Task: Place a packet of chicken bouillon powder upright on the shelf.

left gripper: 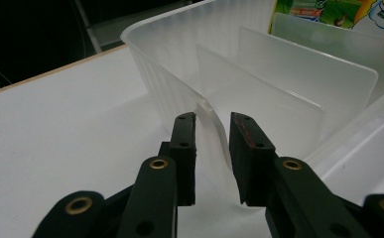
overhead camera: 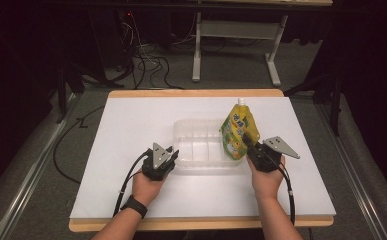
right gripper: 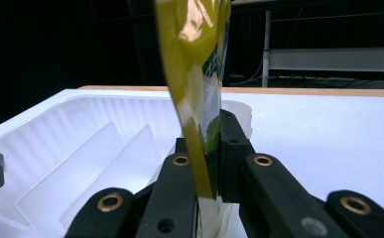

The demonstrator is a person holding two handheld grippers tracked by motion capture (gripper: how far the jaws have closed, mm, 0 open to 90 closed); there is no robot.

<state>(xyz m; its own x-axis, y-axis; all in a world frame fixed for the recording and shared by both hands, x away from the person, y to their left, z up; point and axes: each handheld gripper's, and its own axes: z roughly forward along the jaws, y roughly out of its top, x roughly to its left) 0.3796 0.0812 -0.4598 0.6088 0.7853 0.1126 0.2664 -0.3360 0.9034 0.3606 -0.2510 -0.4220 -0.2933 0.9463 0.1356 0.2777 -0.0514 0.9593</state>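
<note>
The left tongs [left gripper: 212, 130] pinched the near wall of the clear plastic bin [left gripper: 259, 64] at its left corner. The right tongs [right gripper: 209, 144] were pressed onto the lower edge of a yellow spouted pouch [overhead camera: 238, 131], held upright over the bin's right end on the white surface [overhead camera: 131, 125].

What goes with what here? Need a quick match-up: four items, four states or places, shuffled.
Items:
1. left gripper
2. right gripper
3. pouch
4. clear bin

States:
A. yellow-green, held upright at the bin's right end
B. translucent, with dividers inside
C. shut on the bin's near-left rim
D. shut on the pouch's edge

Pairs: 1-C, 2-D, 3-A, 4-B
</note>
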